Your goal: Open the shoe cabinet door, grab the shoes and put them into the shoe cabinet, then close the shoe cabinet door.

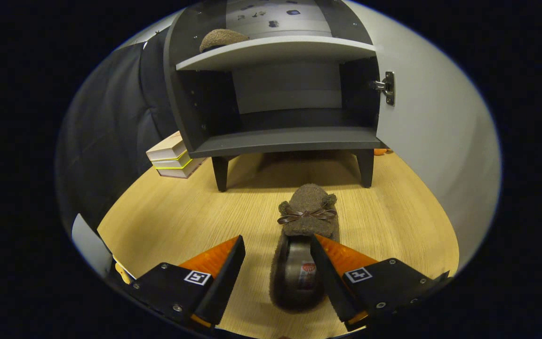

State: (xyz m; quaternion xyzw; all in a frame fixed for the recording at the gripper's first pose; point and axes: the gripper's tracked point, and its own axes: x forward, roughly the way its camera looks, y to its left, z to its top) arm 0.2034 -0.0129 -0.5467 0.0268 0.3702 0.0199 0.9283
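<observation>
The floor [167, 221] is of light wood with a fine straight grain, and on the left a dark padded cloth wall [111, 117] closes the booth. On this floor stands one shoe cabinet [280, 141], dark grey, on short tapered legs. Its door [440, 132] is open and stands to the right, pale and smooth, with one metal hinge [387, 87] on its inner edge. Inside I count two shelves: the lower shelf [285, 140] is dark, and the upper shelf [275, 51] is lighter and curved.

There are two slippers, both brown and fuzzy like wool. One slipper [221, 38] lies on the upper shelf at its left end. The second slipper [306, 212] lies on the floor before the cabinet, its toe toward the cabinet, with a small dark ribbon bow [306, 215] across it and a smooth shiny insole.

The gripper [278, 249] is wide open. Its right finger lies over the slipper's heel opening, the left one is apart from it.

Left of the cabinet is a stack of three books [173, 160] on the floor.
</observation>
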